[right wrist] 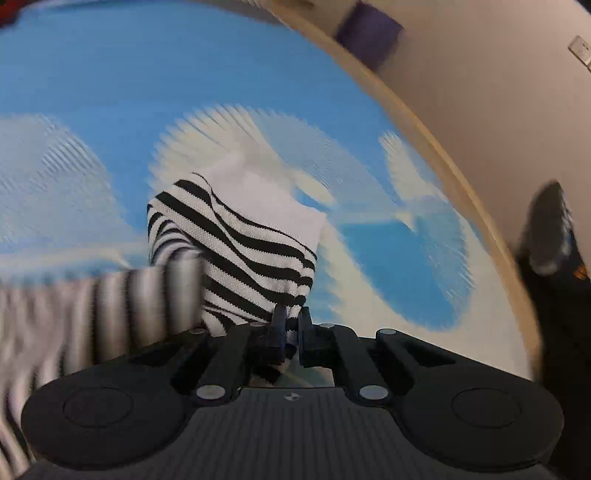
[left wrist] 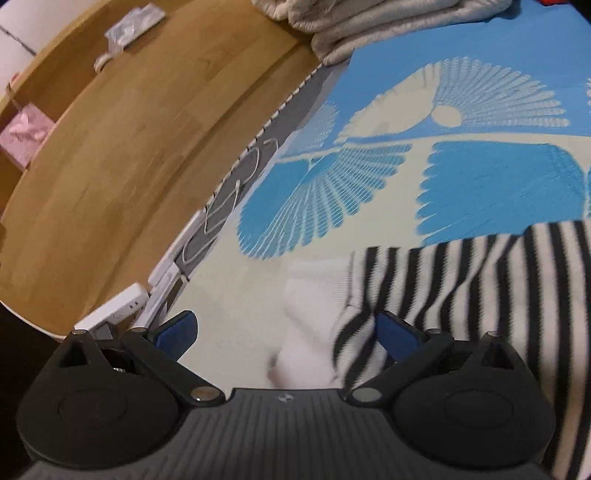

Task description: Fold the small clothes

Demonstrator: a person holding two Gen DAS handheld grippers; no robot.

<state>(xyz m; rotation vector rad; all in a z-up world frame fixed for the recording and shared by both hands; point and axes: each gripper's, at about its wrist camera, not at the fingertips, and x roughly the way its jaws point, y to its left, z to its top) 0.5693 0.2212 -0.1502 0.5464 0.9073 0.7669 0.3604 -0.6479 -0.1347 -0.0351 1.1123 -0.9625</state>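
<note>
A black-and-white striped garment point(left wrist: 480, 288) with a plain white part lies on a blue and cream patterned bedspread point(left wrist: 480, 74). My left gripper point(left wrist: 286, 332) is open wide just above the spread; the garment's edge lies by its right finger, and the pads do not press on it. In the right wrist view my right gripper point(right wrist: 291, 325) is shut on a fold of the striped garment point(right wrist: 240, 240), which bunches up ahead of the fingers. More striped cloth trails blurred to the left.
A wooden bed frame point(left wrist: 129, 147) curves along the left, with white chargers and a coiled cable point(left wrist: 225, 206) beside it. Folded cream blankets point(left wrist: 369, 26) lie at the far end. In the right wrist view a wooden rim point(right wrist: 461, 177), a wall and a dark object point(right wrist: 550, 229) are at right.
</note>
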